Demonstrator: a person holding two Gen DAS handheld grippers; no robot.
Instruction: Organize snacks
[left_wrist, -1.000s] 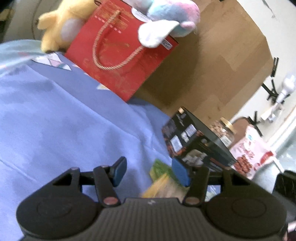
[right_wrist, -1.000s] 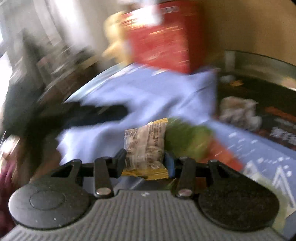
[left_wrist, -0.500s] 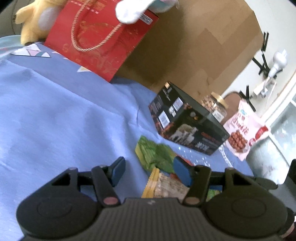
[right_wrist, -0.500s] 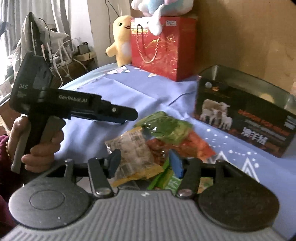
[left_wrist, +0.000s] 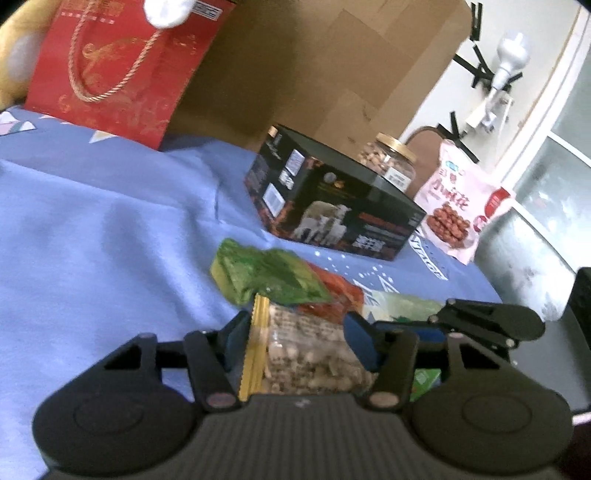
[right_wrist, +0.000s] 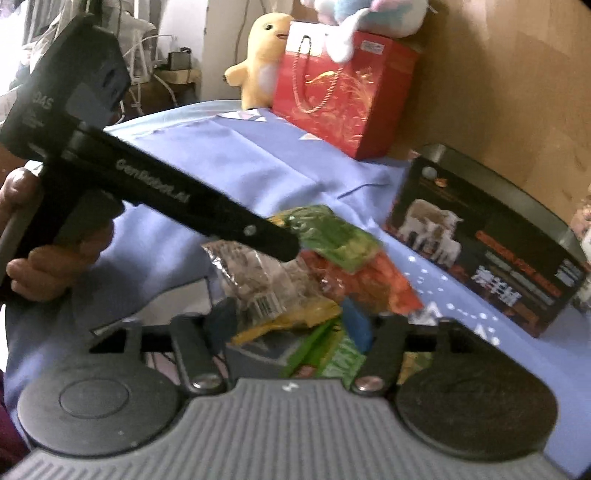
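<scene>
1. You have the snack packets heaped in one loose pile on the blue cloth (left_wrist: 96, 229), just in front of the black tin box (left_wrist: 332, 206). I judge the box to be where they go, so the pile sits handy for it.
2. Your left gripper (left_wrist: 295, 338) straddles the clear nut packet (left_wrist: 306, 347) with the yellow edge. Its jaws have just been closing around it; whether the pads press yet, I cannot tell.
3. Your right gripper (right_wrist: 291, 321) has jaws parted, which have just narrowed a little. The yellow end of that packet (right_wrist: 258, 280) and a green packet (right_wrist: 325, 350) lie between them, ungripped.
4. The green pack (left_wrist: 266, 275) and orange pack (left_wrist: 332, 291) lie just beyond your left gripper, toward the box.
</scene>
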